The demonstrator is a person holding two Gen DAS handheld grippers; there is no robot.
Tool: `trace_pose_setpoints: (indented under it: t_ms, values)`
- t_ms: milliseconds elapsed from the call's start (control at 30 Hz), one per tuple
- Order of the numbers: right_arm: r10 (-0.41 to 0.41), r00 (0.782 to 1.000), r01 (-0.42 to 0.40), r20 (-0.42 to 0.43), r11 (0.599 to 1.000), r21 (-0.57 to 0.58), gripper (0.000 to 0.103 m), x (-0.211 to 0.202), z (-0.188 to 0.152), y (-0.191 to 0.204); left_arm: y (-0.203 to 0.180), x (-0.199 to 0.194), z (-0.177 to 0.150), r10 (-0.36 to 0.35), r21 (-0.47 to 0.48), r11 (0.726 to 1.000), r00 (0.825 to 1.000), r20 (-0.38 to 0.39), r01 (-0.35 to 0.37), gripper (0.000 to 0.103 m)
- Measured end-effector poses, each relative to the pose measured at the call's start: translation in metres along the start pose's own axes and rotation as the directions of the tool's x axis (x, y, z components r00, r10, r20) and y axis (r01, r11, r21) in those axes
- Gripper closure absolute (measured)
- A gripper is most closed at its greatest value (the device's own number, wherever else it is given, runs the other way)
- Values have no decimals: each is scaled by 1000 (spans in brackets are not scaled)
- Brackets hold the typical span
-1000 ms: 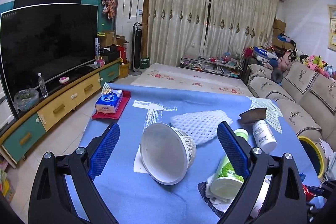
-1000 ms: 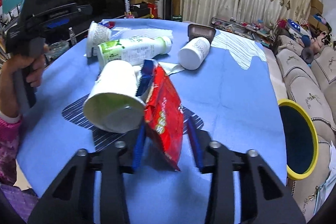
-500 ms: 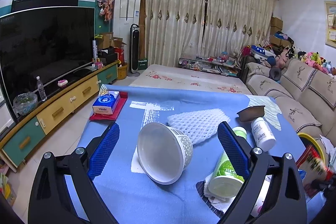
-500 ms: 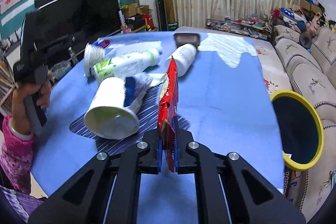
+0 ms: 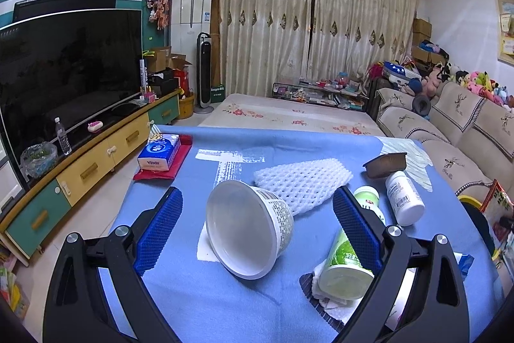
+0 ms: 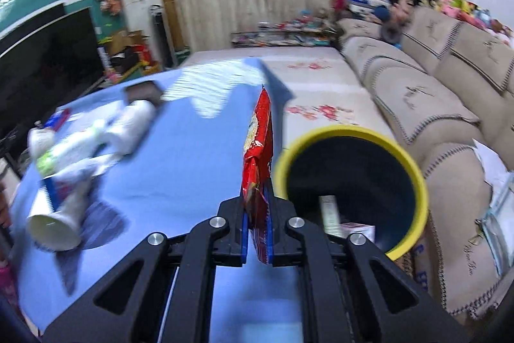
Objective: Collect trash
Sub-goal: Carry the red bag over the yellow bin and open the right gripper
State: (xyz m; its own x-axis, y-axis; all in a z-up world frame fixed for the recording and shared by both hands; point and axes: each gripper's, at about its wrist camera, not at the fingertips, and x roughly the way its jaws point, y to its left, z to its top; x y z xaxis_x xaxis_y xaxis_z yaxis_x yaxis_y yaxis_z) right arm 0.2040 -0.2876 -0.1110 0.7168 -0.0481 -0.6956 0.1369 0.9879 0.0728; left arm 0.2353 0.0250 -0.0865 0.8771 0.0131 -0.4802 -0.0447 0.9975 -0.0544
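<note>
Trash lies over the blue cloth [image 5: 225, 294] that covers my table, in a living room with a dark television [image 5: 67, 63] on a green and yellow cabinet [image 5: 96, 163] to the left, cream curtains [image 5: 308, 31] at the far wall and a beige sofa [image 6: 449, 105] along the right, soft toys heaped on its back.

My right gripper [image 6: 257, 214] is clenched on a red snack wrapper [image 6: 258, 150]. The wrapper stands on edge between my blue pads, its long axis running away from me and upward, its far corner pointing toward the curtains; its lower end sticks out just below the pads. It hangs at the table's right edge, just beside the yellow-rimmed bin [image 6: 414, 169], which sits lower between table and sofa. A small white box lies inside the bin.

My left gripper [image 5: 257, 230] is released, jaws wide, nothing between the pads pressed. Ahead of it a white plastic cup [image 5: 250, 227] lies on its side, its mouth turned toward me and to the left. Beyond that sits a white foam net [image 5: 305, 179]. To the right a green and white bottle [image 5: 350, 256] lies with its base toward me, resting on a crumpled tissue, and a white pill bottle [image 5: 404, 198] lies beside it, near a brown tray [image 5: 385, 163]. A blue tissue pack [image 5: 159, 151] rests on a red cloth at the far left corner.
</note>
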Motion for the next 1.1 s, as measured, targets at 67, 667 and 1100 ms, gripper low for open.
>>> trace_pose_setpoints:
  t_ms: [67,667,1100]
  values:
    - [-40,999,40,-17,999,18,95,14,4,-16,-3,1,-1,1,7,1000,1000,-1,-1,10]
    - [-168,957,196,-236,975,101,94,129,-2,-89,-11,17,-8,7,35,999,999,-47,-6,10]
    - [-184,954,217,-239,969,119,68,127,-4,-92,-15,18,-8,0,48,999,999,-47,2,10]
